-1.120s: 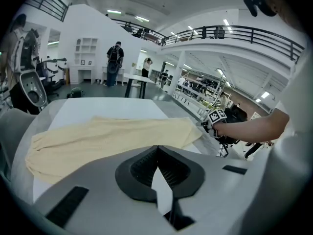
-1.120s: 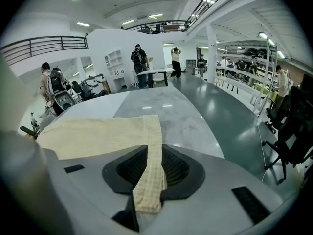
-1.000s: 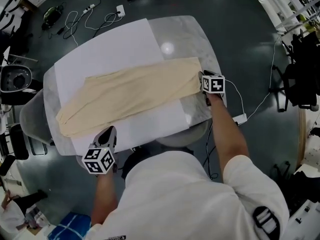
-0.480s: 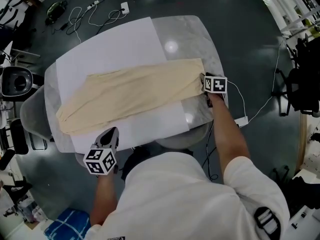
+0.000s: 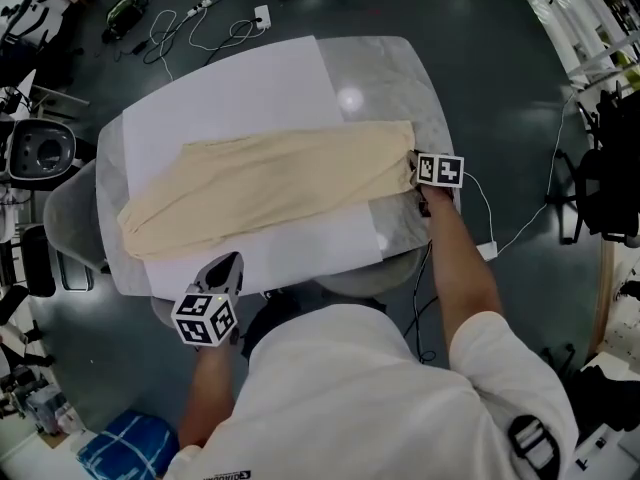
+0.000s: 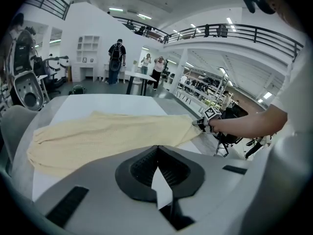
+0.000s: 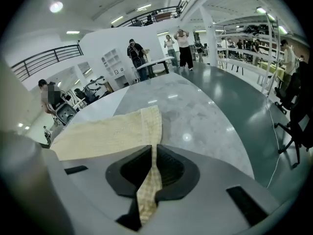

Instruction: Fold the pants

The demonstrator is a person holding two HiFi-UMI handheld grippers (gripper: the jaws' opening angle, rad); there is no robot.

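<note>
Cream pants lie flat and lengthwise across a white sheet on the grey table. My right gripper is at their right end. In the right gripper view its jaws are closing, and a strip of the pants runs between them, pinched at the right gripper. My left gripper hovers at the table's near edge, clear of the pants. The left gripper has its jaw tips together. A sliver of white shows behind them; I cannot tell if the sheet is caught.
A grey chair stands against the table's left end. Cables and a power strip lie on the floor beyond the far edge, and another cable runs down at the right. Several people stand far off in the hall.
The right gripper has stayed at the pants' right end and rolled slightly. The left gripper has kept still at the near edge. The pants lie as before.
</note>
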